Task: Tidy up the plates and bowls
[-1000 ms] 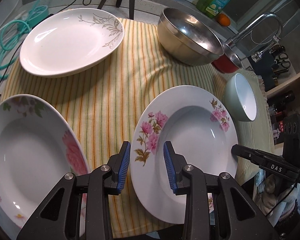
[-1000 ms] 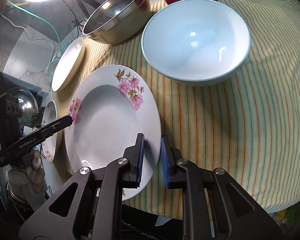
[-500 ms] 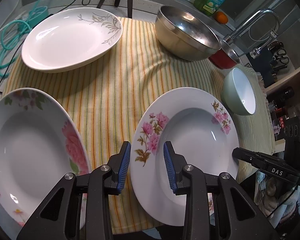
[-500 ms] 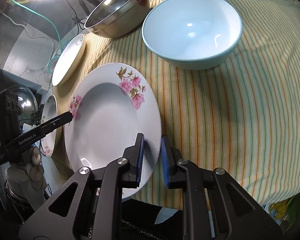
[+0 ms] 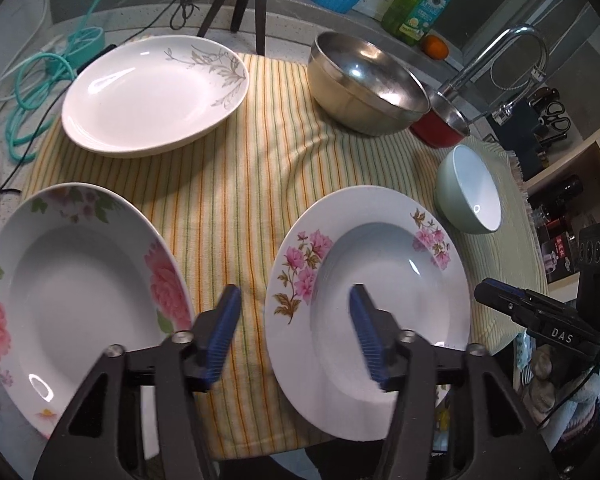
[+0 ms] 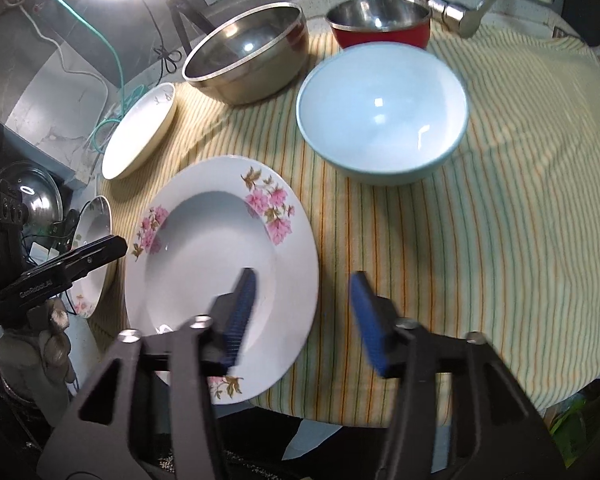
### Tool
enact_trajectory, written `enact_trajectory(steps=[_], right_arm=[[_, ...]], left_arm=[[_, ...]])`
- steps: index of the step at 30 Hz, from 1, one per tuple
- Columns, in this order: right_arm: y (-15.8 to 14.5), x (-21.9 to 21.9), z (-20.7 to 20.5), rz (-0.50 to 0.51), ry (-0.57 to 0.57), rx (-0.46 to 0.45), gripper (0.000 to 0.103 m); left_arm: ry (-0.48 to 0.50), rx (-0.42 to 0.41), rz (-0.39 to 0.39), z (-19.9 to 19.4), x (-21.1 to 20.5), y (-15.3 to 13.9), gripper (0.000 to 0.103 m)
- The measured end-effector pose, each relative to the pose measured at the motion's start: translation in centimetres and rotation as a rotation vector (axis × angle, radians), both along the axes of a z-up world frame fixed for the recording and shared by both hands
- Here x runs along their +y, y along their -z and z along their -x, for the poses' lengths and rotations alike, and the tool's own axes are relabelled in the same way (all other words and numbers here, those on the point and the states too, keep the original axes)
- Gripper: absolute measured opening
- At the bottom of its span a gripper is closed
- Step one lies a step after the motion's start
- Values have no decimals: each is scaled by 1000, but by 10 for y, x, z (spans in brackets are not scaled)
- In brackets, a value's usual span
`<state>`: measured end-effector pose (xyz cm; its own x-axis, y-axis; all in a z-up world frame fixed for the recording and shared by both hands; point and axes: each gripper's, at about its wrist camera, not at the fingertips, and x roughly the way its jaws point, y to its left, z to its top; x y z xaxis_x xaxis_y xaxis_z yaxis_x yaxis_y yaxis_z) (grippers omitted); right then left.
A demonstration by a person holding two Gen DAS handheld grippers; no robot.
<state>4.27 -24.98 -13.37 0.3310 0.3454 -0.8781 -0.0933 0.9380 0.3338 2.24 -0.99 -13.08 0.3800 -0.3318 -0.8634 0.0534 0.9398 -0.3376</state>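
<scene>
On the striped cloth (image 5: 236, 184) that covered the counter, the pink-flowered soup plate (image 5: 364, 280) lay flat at the near edge, its rim reaching just past the cloth's front hem. Both grippers stood over it with jaws opening: the left gripper (image 5: 294, 332) straddled the plate's left rim, the right gripper (image 6: 302, 316) straddled its right rim, and no pad pressed on the china — the plate lay between the pads but free of them.

The other pieces stood apart. A peony-patterned soup plate (image 5: 76, 280) sat at the near left corner, partly off the cloth; a plain white plate with a grey sprig (image 5: 156, 92) at the far left; a steel mixing bowl (image 5: 368, 88) and a red-sided pot (image 5: 440, 128) along the far edge; a pale green bowl (image 6: 382, 116) to the right, near the flowered plate yet not touching it.

By my reading, the step in hand was a release: the flowered plate set down and let go. Nothing was stacked yet, so most of the sorting was still ahead. The next move probably called for lifting clear without nudging the overhanging rim, then choosing a plate to nest — the peony one looked a close match in shape — and gripping it by the rim
</scene>
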Motion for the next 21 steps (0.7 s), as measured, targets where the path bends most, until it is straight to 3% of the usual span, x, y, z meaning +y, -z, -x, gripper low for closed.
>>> enact_trajectory(steps=[2,4,7,21], right_arm=[[-7,3,2,0,-4,-28,71],[-16,7,2,5,-16,-57,72],[-27,16,1,5,-41,-95,82],[-39,86,-11,-44,-170,-128,82]], left_arm=[[-24,-11,-10,3,4,-5,69],[-36,-31,0,6,7,-11,69],[-63,-60,-16,12,15,-19,69],[-269,-104,-45,49,86,-29,69]])
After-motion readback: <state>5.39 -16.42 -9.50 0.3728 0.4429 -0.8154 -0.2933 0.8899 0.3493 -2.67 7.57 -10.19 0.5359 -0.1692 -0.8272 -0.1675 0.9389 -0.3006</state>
